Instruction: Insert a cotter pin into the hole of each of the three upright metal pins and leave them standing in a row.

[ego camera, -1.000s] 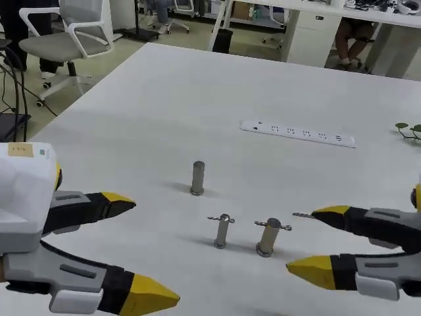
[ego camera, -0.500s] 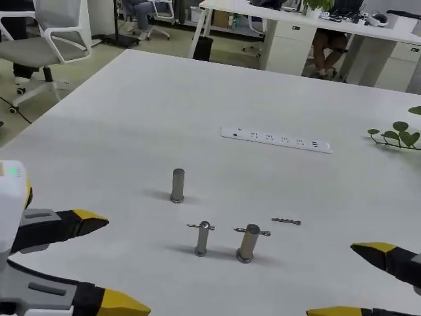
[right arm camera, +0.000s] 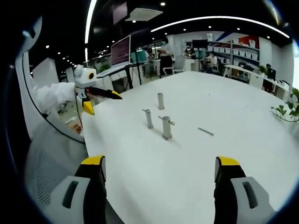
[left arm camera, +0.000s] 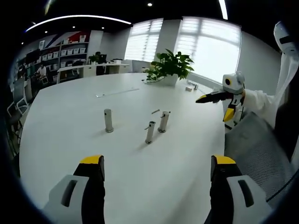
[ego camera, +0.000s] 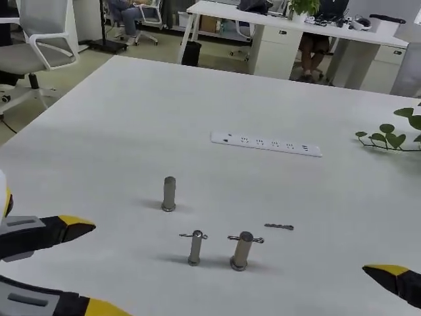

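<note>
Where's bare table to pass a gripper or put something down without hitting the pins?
Bare: the table beyond the power strip, the band between that strip and the bare pin, and left of that pin. Crowded: near front, where the thinner pinned pin, thicker pinned pin and loose cotter pin sit close.

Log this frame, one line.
cottered pins: two | bare pin: one | loose cotter pin: on table | left tongs: open | right tongs: open

pins (ego camera: 196, 247) mid-table, power strip (ego camera: 266, 143) behind — flanks open
</note>
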A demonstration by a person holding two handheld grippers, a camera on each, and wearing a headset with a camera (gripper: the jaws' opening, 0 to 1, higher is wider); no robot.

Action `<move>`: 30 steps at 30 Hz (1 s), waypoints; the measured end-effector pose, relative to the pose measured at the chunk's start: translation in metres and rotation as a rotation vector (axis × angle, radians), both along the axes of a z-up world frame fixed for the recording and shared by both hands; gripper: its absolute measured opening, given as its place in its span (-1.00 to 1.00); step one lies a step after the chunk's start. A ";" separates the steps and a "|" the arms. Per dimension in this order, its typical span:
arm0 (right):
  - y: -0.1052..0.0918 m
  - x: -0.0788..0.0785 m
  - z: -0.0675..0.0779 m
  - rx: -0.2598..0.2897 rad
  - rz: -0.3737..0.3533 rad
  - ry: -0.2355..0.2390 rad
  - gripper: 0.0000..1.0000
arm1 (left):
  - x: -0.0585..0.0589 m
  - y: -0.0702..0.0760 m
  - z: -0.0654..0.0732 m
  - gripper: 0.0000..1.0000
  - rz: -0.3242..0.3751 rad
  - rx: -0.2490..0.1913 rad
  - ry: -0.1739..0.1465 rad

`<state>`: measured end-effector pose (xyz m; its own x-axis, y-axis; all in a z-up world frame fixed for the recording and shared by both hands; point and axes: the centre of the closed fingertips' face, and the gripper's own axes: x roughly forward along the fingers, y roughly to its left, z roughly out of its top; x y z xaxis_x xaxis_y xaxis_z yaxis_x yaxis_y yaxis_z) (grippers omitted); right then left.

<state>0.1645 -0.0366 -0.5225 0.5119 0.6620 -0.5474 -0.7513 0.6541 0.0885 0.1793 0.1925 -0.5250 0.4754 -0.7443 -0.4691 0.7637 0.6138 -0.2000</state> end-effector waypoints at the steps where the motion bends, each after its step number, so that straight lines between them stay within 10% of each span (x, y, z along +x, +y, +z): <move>1: 0.000 0.000 0.001 -0.002 0.000 -0.002 0.90 | 0.002 0.001 0.001 0.87 0.000 0.000 -0.001; 17: -0.010 -0.007 0.003 -0.040 -0.025 0.006 0.86 | 0.078 0.020 0.013 0.72 0.159 -0.034 -0.054; 30: -0.018 -0.016 -0.001 -0.054 -0.048 0.022 0.83 | 0.130 0.005 0.009 0.39 0.213 -0.098 -0.082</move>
<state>0.1485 -0.0542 -0.5236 0.5293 0.6067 -0.5930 -0.7175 0.6932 0.0687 0.3093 0.1976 -0.5161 0.6597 -0.6634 -0.3532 0.6356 0.7432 -0.2087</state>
